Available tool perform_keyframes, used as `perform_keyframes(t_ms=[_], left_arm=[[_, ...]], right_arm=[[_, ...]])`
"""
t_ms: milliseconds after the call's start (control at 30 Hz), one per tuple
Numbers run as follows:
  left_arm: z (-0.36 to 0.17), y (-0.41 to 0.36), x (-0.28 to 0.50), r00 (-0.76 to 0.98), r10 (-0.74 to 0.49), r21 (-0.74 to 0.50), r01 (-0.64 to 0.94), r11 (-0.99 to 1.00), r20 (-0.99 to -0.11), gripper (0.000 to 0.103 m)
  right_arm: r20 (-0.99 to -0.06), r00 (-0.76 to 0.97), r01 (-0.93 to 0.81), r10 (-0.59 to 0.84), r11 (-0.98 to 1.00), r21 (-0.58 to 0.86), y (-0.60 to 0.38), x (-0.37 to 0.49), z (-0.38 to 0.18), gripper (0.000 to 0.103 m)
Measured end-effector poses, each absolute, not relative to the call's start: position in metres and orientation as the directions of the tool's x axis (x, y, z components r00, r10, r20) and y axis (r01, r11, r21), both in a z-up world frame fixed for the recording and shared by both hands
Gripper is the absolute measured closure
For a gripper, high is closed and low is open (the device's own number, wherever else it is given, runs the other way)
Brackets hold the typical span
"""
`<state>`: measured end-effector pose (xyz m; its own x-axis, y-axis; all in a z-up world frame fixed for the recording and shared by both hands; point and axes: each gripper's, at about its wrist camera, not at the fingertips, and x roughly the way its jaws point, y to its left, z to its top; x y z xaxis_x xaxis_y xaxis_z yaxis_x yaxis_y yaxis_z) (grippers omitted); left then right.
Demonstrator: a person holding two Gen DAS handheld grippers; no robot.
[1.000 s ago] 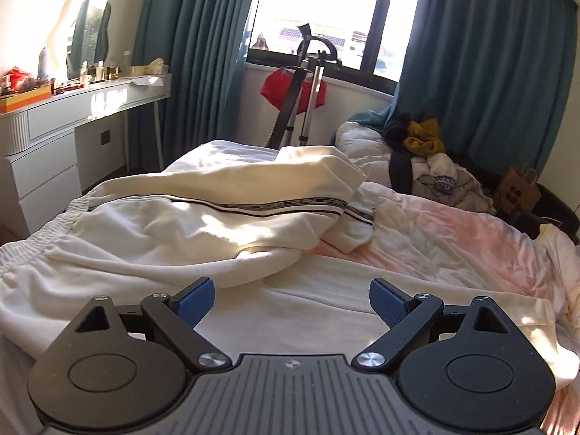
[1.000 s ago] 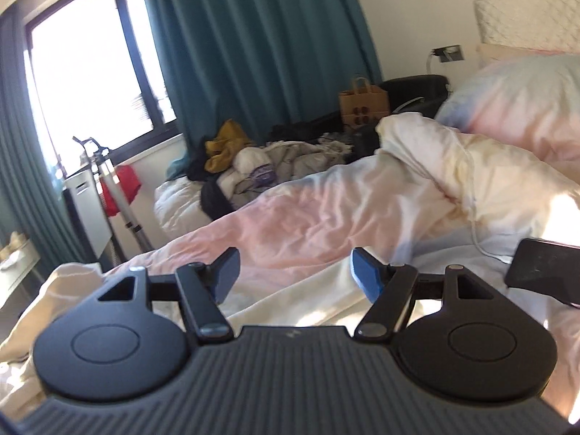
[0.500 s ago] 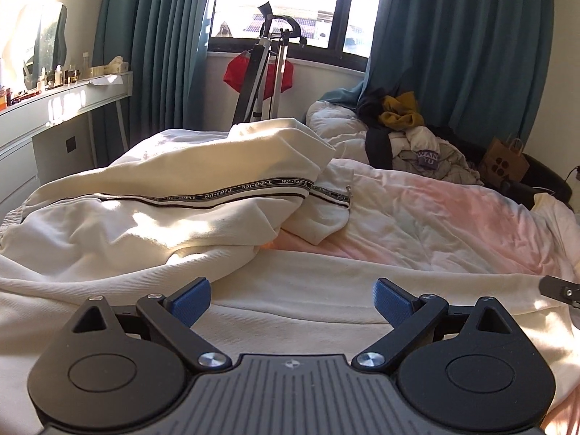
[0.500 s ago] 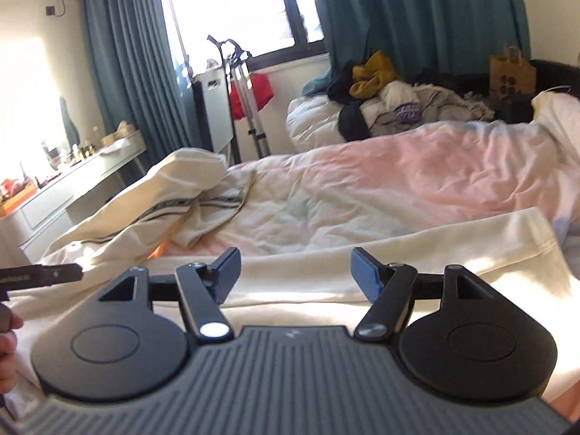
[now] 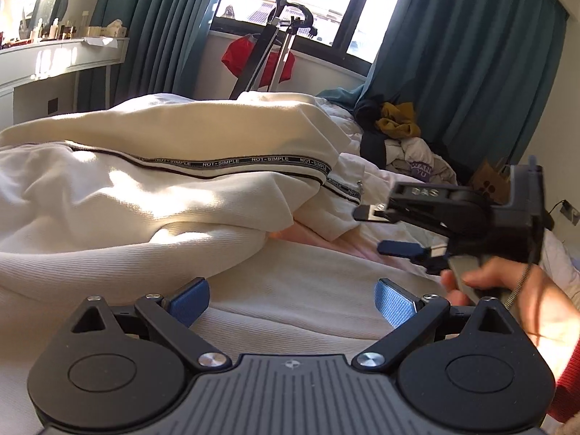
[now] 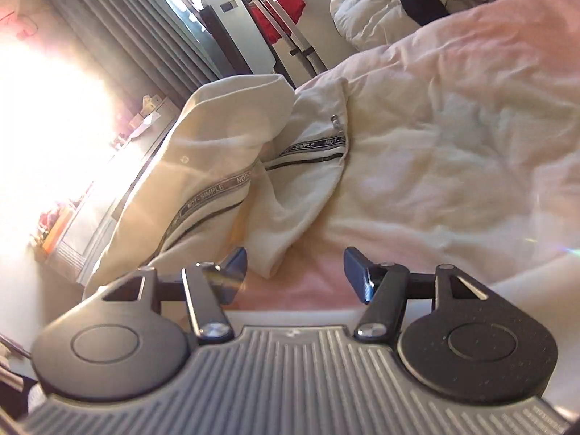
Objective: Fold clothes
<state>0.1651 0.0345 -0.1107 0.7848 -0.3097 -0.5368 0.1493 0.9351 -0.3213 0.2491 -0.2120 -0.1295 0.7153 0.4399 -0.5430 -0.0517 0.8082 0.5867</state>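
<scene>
Bed (image 5: pixel 369 250) took up whole scene, pinkish-white duvet (image 6: pixel 453 116) all rumpled on top. Cream trousers (image 5: pixel 163 188) with "NOT-SIMPLE" striped tape sprawled across near and left side, one leg bunched up over other, sunlit. Far right end had messy heap of clothes (image 5: pixel 402 137), mustard piece on top, lying against puffy white bedding.

Each gripper, the left gripper (image 5: pixel 291 299) and the right gripper (image 6: pixel 295 270), has a ribbed grey body, two round black discs, black link arms with silver screws and blue pads. The hand (image 5: pixel 522 301) wears a red sleeve (image 5: pixel 565 395). White letters mark the right gripper's black top.
</scene>
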Motion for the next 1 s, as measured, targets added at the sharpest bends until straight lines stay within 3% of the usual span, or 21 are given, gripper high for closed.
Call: perform_keyframes(t_ms=[67,133,167,200,300,533,800,1000], left_arm=[[-0.119,0.041,0.173,0.777,-0.334,-0.357,0.150,0.922,-0.534,0.004],[-0.125,0.047,0.177,0.773,-0.360,-0.387,0.161,0.908,-0.523,0.004],[-0.127,0.050,0.178,0.773,-0.372,-0.398,0.170,0.902,-0.514,0.004],[-0.128,0.052,0.178,0.773,-0.381,-0.406,0.175,0.897,-0.507,0.004],[-0.129,0.059,0.179,0.774,-0.399,-0.436,0.177,0.882,-0.493,0.004],[-0.124,0.062,0.177,0.775,-0.381,-0.414,0.170,0.894,-0.504,0.004],[-0.120,0.058,0.175,0.784,-0.382,-0.379,0.204,0.903,-0.489,0.003],[-0.126,0.060,0.187,0.763,-0.425,-0.414,0.227,0.881,-0.487,0.003]], right_arm=[[-0.544,0.719,-0.023,0.433,0.797,0.604,-0.199,0.270,-0.140,0.045],[-0.528,0.734,0.005,0.428,0.773,0.634,-0.193,0.284,-0.148,0.061],[-0.524,0.736,0.019,0.428,0.762,0.648,-0.193,0.287,-0.149,0.083],[-0.521,0.740,0.031,0.424,0.753,0.657,-0.194,0.289,-0.149,0.092],[-0.464,0.792,0.023,0.396,0.741,0.672,-0.211,0.286,-0.134,0.095],[-0.434,0.860,0.053,0.269,0.799,0.598,-0.287,0.264,-0.079,0.096],[-0.463,0.884,0.197,0.060,0.851,0.487,-0.401,0.258,-0.025,0.096],[-0.523,0.849,0.317,-0.075,0.865,0.390,-0.451,0.302,0.036,0.096]])
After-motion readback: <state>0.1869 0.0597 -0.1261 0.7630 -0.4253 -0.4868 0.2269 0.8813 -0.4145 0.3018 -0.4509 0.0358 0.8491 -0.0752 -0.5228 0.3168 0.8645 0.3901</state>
